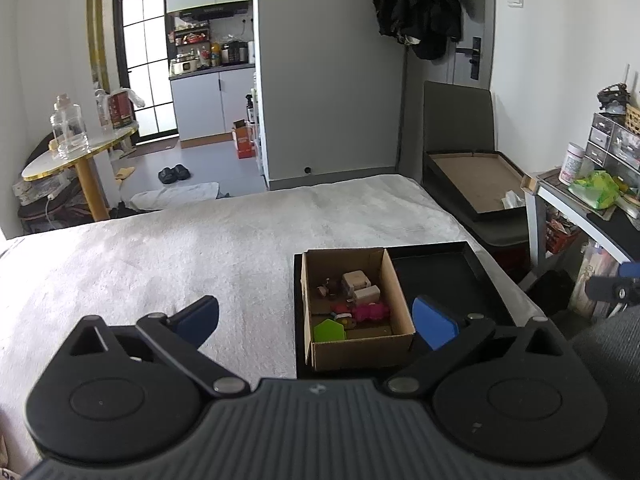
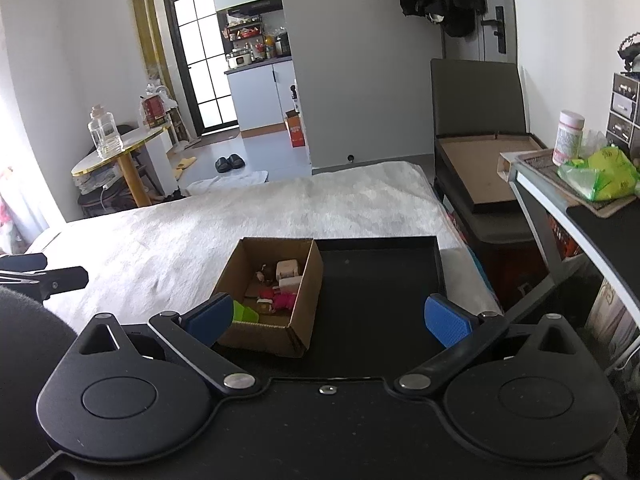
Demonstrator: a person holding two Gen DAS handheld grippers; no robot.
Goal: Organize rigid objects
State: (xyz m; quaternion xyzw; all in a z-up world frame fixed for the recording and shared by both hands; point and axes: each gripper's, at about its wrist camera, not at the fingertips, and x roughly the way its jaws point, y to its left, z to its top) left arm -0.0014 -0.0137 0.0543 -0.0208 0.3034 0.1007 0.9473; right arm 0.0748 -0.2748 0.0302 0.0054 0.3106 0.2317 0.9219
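Note:
A small open cardboard box (image 1: 396, 344) (image 2: 308, 280) sits in the left part of a shallow black tray (image 1: 440, 276) (image 2: 376, 280) on the bed. Inside lie several small items: two pale blocks (image 1: 360, 286) (image 2: 289, 272), a pink toy (image 1: 370, 312) (image 2: 282, 300) and a green piece (image 1: 329, 330) (image 2: 245, 313). My left gripper (image 1: 316, 322) is open just in front of the box, nothing between its blue pads (image 1: 434, 322). My right gripper (image 2: 330, 320) is open over the tray's near part, holding nothing. The right gripper's tip (image 1: 616, 286) shows at the left wrist view's right edge.
The bed's white fuzzy blanket (image 1: 180, 256) (image 2: 160, 240) spreads left and beyond the tray. A dark chair holding a flat brown-lined box (image 1: 476, 184) (image 2: 484, 168) stands at the right. A cluttered desk (image 1: 592, 200) (image 2: 580, 184) is at the far right, a round side table (image 1: 76, 156) (image 2: 116, 156) at the left.

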